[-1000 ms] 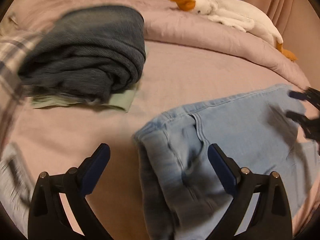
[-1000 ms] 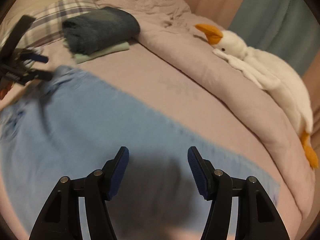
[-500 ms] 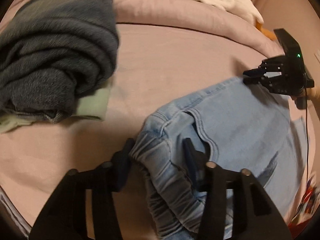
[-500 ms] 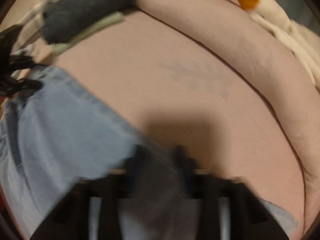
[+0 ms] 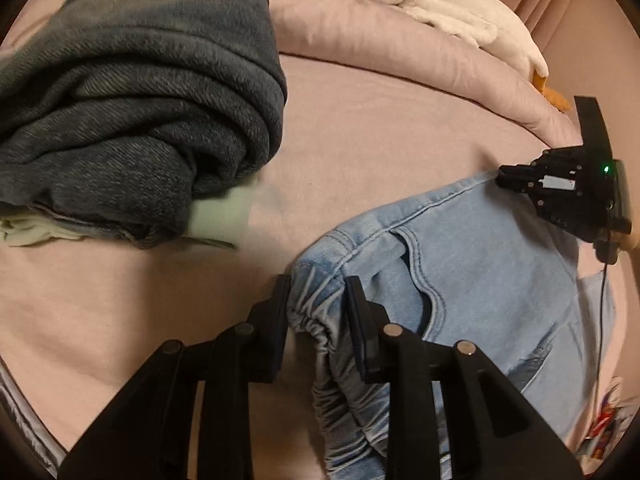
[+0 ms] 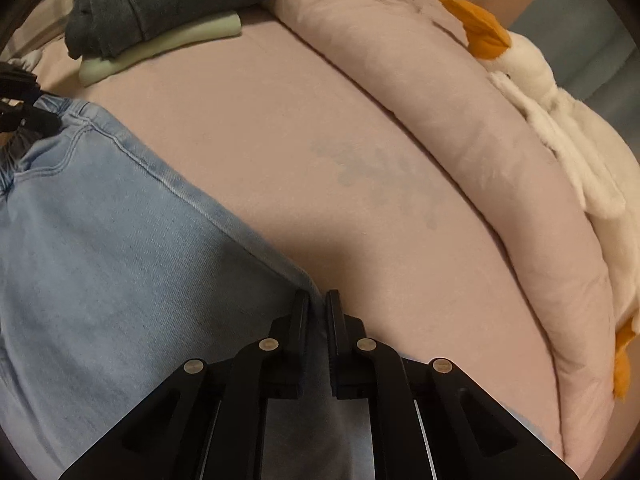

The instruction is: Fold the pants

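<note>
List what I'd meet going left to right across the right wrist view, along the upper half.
left gripper on the jeans' waistband → dark folded garment on a pale green one → rolled pink duvet → plush goose.

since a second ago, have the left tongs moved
Yes. The left tongs have come down and forward toward the dark folded stack and just closed on the jeans waistband.
</note>
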A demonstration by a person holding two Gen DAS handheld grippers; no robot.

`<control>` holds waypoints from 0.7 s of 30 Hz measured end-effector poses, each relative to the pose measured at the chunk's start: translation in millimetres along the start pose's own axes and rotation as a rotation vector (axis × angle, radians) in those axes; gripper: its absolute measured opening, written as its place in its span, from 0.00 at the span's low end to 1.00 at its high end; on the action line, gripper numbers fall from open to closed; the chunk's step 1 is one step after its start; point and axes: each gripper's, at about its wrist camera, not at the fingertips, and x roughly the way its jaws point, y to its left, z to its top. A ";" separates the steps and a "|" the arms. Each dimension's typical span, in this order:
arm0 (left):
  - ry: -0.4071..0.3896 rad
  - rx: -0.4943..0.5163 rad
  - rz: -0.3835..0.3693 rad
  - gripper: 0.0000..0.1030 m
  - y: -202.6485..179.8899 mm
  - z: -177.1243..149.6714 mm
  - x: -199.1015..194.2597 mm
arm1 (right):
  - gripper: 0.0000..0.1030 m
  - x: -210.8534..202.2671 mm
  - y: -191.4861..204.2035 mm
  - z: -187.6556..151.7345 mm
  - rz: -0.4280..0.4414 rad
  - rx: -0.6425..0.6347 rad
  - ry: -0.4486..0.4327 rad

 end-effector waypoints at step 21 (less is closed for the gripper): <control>-0.446 0.395 0.185 0.24 -85.5 -122.0 -160.7 | 0.06 -215.9 57.0 -98.9 -0.271 -0.041 -0.388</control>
